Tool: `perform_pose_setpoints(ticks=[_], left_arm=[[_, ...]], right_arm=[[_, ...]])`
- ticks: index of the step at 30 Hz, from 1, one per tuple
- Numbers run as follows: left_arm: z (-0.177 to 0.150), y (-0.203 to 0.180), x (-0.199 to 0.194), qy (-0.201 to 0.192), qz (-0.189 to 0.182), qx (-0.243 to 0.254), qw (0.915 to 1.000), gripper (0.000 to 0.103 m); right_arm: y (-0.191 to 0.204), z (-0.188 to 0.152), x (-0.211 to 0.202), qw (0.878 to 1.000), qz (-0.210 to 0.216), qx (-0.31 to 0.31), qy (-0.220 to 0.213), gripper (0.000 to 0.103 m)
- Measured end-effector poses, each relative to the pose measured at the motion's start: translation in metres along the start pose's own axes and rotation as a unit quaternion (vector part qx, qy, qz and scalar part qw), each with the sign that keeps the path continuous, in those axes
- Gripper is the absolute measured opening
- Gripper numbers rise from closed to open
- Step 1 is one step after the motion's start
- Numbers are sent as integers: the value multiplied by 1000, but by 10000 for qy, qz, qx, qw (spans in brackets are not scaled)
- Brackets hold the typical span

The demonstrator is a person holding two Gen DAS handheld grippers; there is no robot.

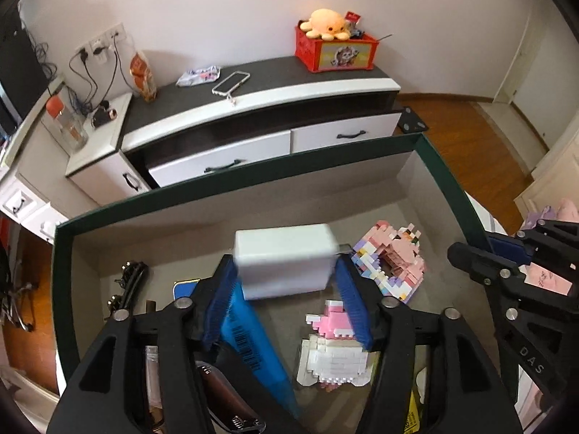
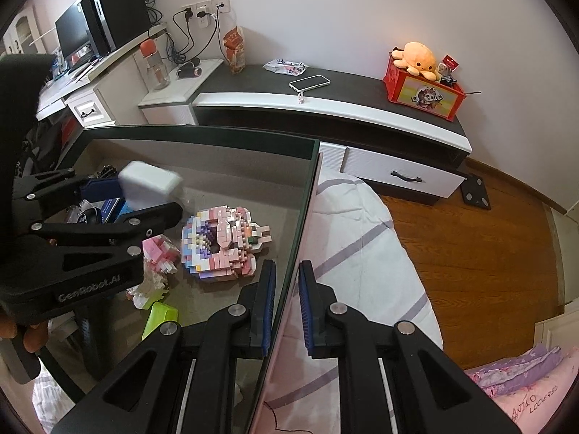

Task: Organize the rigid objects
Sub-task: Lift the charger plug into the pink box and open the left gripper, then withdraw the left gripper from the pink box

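Left gripper (image 1: pixel 287 282) hangs over the box (image 1: pixel 445 181), jaws parted about halfway; the blurred white block (image 1: pixel 286 260) sits between its 2 pads, contact unclear. Right gripper (image 2: pixel 287 307) clamps the box's right wall.

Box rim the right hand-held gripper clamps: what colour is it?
Dark green rim on the large open cardboard box; clearest in the left wrist view.

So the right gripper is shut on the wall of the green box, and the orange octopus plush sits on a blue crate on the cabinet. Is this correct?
Not quite: the crate under the octopus plush is red, as the right wrist view shows. The right gripper is indeed shut on the wall of the green box.
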State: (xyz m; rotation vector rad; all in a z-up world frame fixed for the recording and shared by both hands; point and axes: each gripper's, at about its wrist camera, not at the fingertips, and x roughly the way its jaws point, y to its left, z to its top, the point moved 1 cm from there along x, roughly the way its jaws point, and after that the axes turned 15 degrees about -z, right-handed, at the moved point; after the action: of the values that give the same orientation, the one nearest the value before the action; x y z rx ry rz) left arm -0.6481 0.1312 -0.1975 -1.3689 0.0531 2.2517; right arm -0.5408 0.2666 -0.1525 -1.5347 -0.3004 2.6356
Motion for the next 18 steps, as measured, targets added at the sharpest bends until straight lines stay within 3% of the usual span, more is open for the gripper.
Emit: perform_pose_setpoints(ticks=[9,18], left_arm=[[-13,-3,-24,-135,210,113,9996,90],[-44,0,-60,-376,339,73,9987,100]], right_arm=[[3,-2,-1,10000,-51,11,44,13],[5,-16,-10,9999,-82,9,122,13]])
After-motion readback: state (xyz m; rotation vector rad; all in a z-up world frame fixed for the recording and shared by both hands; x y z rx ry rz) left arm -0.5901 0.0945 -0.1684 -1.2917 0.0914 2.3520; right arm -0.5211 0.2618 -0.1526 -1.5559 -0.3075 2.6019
